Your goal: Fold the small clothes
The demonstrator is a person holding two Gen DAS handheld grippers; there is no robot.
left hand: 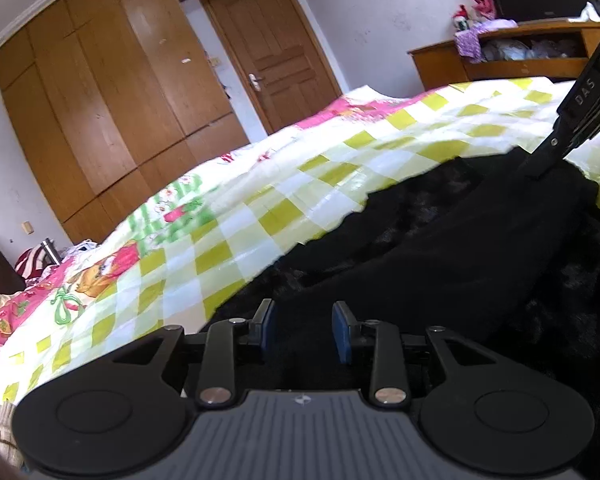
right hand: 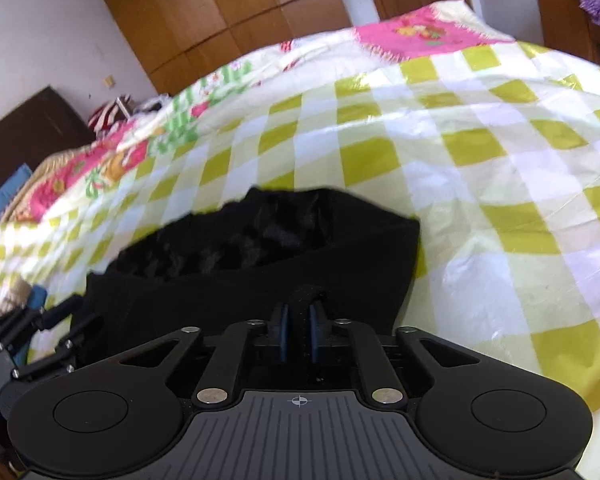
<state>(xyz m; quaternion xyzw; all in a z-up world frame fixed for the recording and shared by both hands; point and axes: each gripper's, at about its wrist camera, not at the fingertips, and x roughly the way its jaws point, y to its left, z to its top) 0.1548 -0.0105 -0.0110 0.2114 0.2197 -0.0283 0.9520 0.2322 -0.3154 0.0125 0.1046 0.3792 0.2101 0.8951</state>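
A black fuzzy garment lies on a bed with a yellow-and-white checked cover. My left gripper hovers low over the garment's near edge, its blue-padded jaws apart and empty. My right gripper is shut on a fold of the black garment, which bulges up between the pads. In the left wrist view the right gripper touches the garment at the far right. In the right wrist view the left gripper shows at the lower left, open beside the cloth.
The checked bed cover spreads wide to the right and beyond the garment. A wooden wardrobe and a door stand behind the bed. A wooden shelf with clutter is at the far right. Pillows and clothes lie at the left.
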